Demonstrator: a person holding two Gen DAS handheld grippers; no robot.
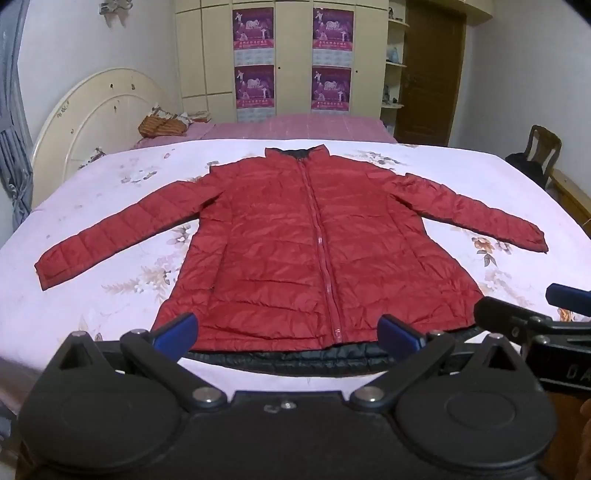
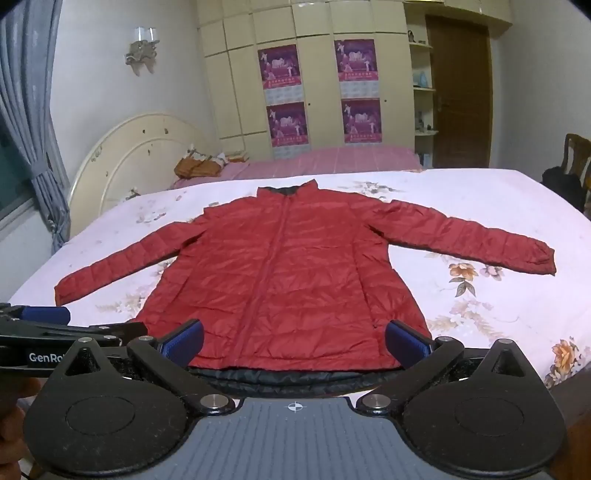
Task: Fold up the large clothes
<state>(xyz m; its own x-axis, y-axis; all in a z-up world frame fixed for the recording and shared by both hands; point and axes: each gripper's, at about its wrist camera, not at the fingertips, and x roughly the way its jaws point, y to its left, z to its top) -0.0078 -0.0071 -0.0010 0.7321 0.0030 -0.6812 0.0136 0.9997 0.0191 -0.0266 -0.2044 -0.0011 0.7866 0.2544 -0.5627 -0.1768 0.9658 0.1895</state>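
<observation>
Red quilted puffer jacket (image 1: 295,243) lies flat, zipped, sleeves spread, on a floral bedsheet (image 1: 461,177), its hem just ahead of the left gripper (image 1: 288,328) and right gripper (image 2: 295,339), both jaws spread wide, empty.

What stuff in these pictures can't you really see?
- Words on the purple posters on the wardrobe: too small in both views.
- The orange-brown thing at the far bed's headboard: too small and blurred to name.
- The red jacket: its back is hidden, face-down against the flowery sheet.
- The dark item on the chair: cut off by the edge in the right wrist view.
- The right tongs: their label in the left wrist view is cut off.
</observation>
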